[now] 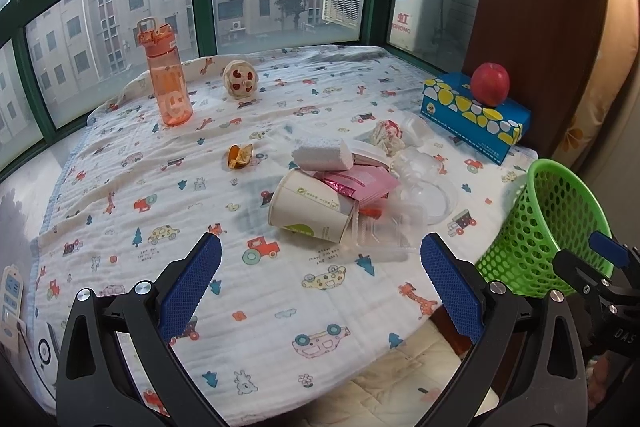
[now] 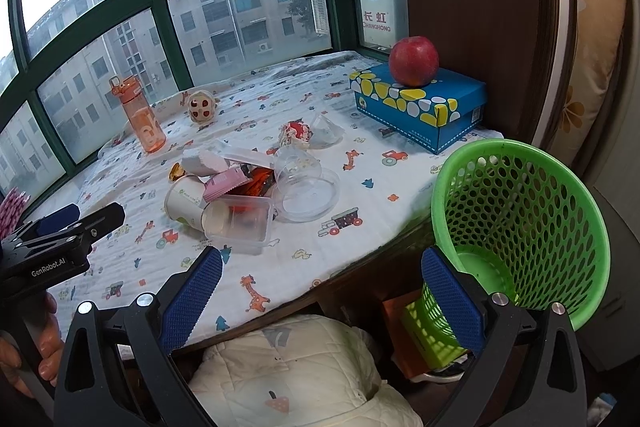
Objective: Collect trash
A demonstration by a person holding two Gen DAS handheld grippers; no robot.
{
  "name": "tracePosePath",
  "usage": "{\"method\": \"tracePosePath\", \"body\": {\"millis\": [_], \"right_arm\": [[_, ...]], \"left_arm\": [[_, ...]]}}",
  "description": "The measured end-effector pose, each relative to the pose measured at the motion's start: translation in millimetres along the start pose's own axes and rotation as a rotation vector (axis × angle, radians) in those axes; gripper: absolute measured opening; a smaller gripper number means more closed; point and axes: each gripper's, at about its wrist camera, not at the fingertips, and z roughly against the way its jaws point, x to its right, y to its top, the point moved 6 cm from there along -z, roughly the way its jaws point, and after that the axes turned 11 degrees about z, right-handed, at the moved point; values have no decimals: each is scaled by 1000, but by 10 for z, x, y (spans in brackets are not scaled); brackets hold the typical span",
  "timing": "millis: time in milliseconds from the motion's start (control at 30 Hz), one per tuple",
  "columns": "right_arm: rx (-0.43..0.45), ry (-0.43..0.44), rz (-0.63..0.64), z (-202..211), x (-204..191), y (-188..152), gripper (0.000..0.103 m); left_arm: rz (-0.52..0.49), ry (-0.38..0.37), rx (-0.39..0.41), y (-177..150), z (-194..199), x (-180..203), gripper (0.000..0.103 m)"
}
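Left gripper (image 1: 320,283): jaws spread wide, holding nothing, above the printed cloth (image 1: 280,291).
Right gripper (image 2: 322,291): jaws wide apart, holding nothing, at the table edge just beside the green basket (image 2: 520,227).
Trash: paper cup (image 1: 308,207) on its side, pink packet (image 1: 360,183), white foam block (image 1: 322,155) and clear plastic lids (image 2: 308,191) heaped mid-table.
Peel (image 1: 240,157): lies apart, left of the heap.
Apple (image 2: 414,61): on the blue box (image 2: 420,103).

Tipped paper cup (image 1: 310,209), pink wrappers (image 1: 360,185), clear plastic tubs (image 2: 240,223) heaped mid-cloth; green mesh basket (image 2: 520,227) at table's edge
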Motion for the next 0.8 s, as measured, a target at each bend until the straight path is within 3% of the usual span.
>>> {"method": "tracePosePath", "body": {"millis": [800], "right_arm": [[-4,3,-3,-20,15,-19,97]], "left_arm": [[2,4,-8,-21,-27,-26,98]]}}
